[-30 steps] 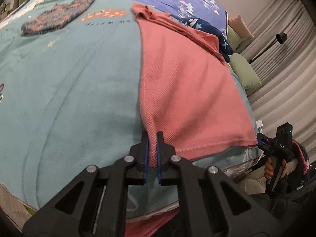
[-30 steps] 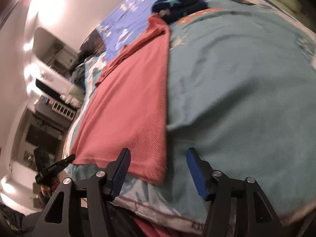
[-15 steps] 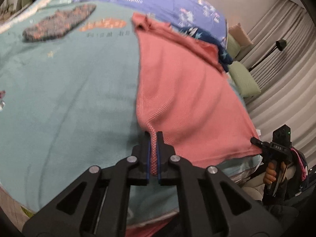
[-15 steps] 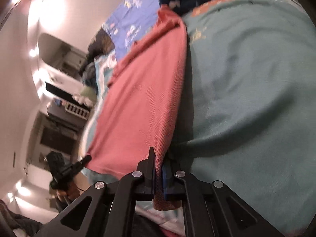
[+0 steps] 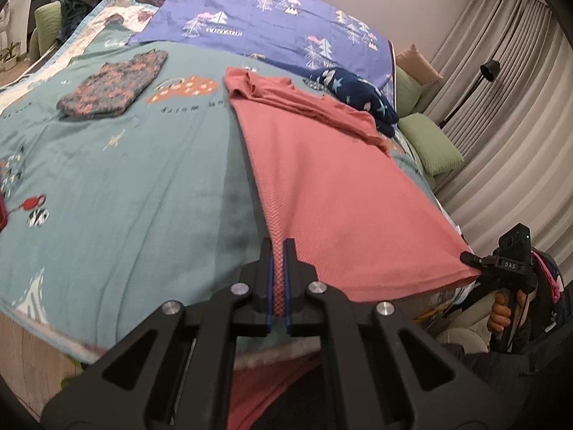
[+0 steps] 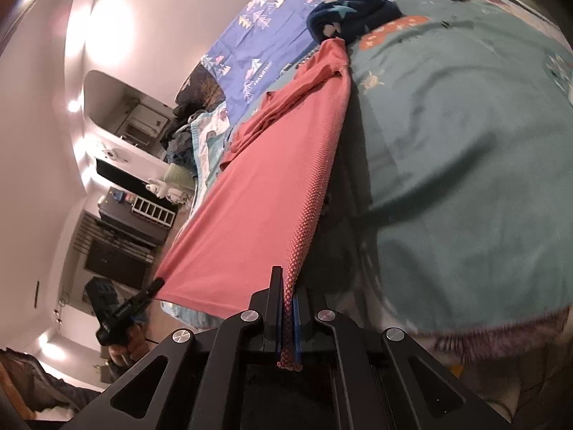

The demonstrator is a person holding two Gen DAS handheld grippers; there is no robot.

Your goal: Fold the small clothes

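Note:
A coral-pink knit shirt [image 5: 333, 182] lies lengthwise on the teal bedspread [image 5: 125, 186], its sleeves bunched at the far end. My left gripper [image 5: 278, 251] is shut on the shirt's near left hem corner, and the cloth shows between its blue pads. My right gripper [image 6: 287, 286] is shut on the other near hem corner, with cloth hanging out below the pads. The near hem is lifted off the bed and pulled taut between the two grippers. In the left wrist view the right gripper [image 5: 469, 259] shows at the shirt's right corner; in the right wrist view the left gripper [image 6: 157, 283] shows at the far corner.
A folded dark floral garment [image 5: 111, 89] lies at the far left of the bed. A navy garment with stars [image 5: 358, 93] sits beyond the shirt's sleeves. A purple sheet with tree prints [image 5: 272, 14] covers the head end. Green pillows [image 5: 429, 143], a floor lamp [image 5: 489, 70] and curtains stand on the right.
The right gripper closed on the shirt's hem corner. Both grippers then rose, lifting the near hem off the bedspread and stretching it between them.

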